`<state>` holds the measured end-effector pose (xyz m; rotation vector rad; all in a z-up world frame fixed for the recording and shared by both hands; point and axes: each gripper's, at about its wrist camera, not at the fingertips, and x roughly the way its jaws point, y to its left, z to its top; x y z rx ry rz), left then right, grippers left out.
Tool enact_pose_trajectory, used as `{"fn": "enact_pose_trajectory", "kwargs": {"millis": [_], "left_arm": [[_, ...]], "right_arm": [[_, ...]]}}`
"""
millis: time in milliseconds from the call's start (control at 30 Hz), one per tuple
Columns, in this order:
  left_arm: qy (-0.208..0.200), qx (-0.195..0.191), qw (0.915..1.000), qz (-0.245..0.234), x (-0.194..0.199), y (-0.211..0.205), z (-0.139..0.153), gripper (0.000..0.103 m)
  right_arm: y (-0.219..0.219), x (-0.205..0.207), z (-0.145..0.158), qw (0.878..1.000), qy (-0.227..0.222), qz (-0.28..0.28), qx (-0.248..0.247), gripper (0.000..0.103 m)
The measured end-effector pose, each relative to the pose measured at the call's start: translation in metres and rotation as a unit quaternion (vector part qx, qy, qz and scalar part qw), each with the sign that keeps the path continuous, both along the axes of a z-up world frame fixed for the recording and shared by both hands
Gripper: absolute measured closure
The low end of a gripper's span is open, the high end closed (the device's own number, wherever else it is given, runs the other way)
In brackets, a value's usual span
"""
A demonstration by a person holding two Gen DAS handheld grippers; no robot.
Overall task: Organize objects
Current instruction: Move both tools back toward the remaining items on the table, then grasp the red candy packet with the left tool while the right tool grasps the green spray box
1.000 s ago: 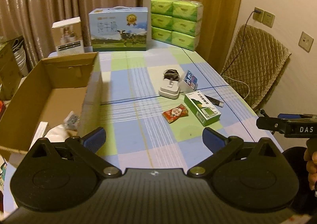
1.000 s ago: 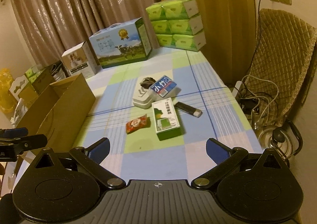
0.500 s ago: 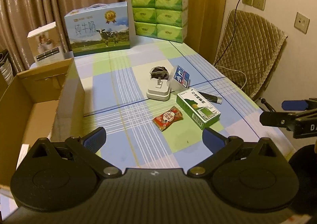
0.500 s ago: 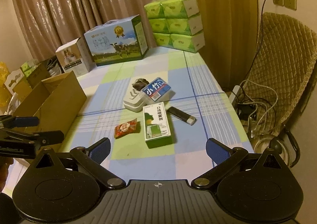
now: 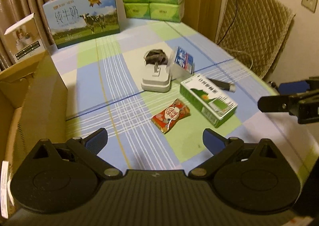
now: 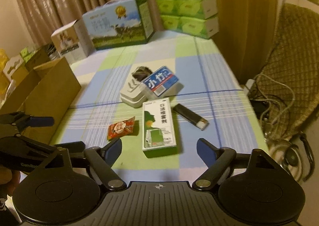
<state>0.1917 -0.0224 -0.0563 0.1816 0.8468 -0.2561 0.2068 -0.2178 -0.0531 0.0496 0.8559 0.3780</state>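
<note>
Right wrist view: right claw [image 6: 159, 147] apart, just been narrowing, empty, green box [image 6: 158, 125] just ahead btwn tips.

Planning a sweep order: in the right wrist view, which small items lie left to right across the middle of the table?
Red snack packet → green box → black lighter.

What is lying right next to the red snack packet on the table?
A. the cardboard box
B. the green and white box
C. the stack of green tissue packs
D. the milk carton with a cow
B: the green and white box lies just beside the red snack packet, while the others sit farther off at the table's edges.
</note>
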Motion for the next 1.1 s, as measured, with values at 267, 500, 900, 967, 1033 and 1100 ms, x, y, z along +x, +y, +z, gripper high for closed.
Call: {"fn": "enact_pose_trajectory", "kwargs": {"millis": [267, 500, 900, 967, 1033, 1100], "left_arm": [[0.028, 0.019, 0.9993, -0.014, 0.024, -0.005, -0.027, 0.013], [0.036, 0.024, 0.9989, -0.018, 0.037, -0.008, -0.041, 0.016], [0.025, 0.029, 0.9972, -0.065, 0.072, -0.028, -0.06, 0.028], [0.03, 0.029, 0.9963, -0.076, 0.079, -0.031, -0.066, 0.031], [0.041, 0.025, 0.9958, -0.078, 0.084, -0.031, -0.073, 0.041], [0.041, 0.011, 0.9962, -0.076, 0.086, -0.03, -0.076, 0.048]], "right_arm": [[0.023, 0.044, -0.039, 0.999, 0.027, 0.033, -0.033, 0.036], [0.03, 0.066, -0.065, 0.996, 0.051, 0.048, -0.049, 0.049], [0.011, 0.06, -0.061, 0.997, 0.05, 0.024, -0.049, 0.05], [0.011, 0.06, -0.061, 0.997, 0.05, 0.023, -0.048, 0.05], [0.011, 0.059, -0.061, 0.997, 0.05, 0.023, -0.047, 0.05], [0.011, 0.06, -0.061, 0.997, 0.05, 0.025, -0.046, 0.05]]}}
